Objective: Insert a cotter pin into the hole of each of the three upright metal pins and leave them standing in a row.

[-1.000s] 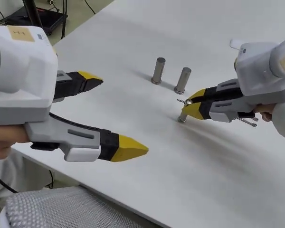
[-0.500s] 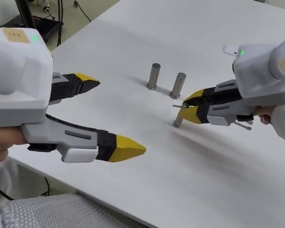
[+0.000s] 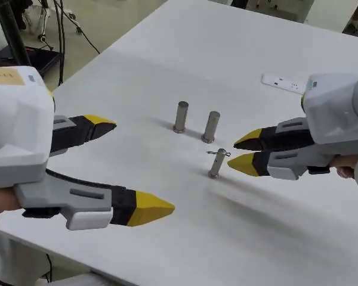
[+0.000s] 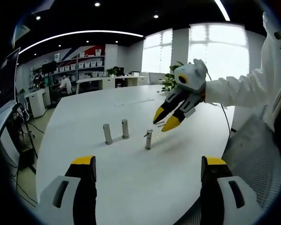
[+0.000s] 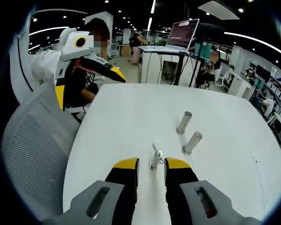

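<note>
Withdrawn, my right gripper [image 3: 232,154] hung ajar, empty, its thin wire cotter pin [image 3: 218,153] through the nearest grey metal pin [image 3: 215,167]; two pins [image 3: 181,117] beyond stood bare.

Ceiling strips [image 4: 84,33] and tall windows [image 4: 210,44] lit the room brightly, with soft shadows on the white table [image 3: 268,238] and curved fisheye edges.

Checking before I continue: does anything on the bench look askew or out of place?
Nothing is toppled. The metal pin carrying the cotter pin stands off the line of the two bare pins, so no straight row.
</note>
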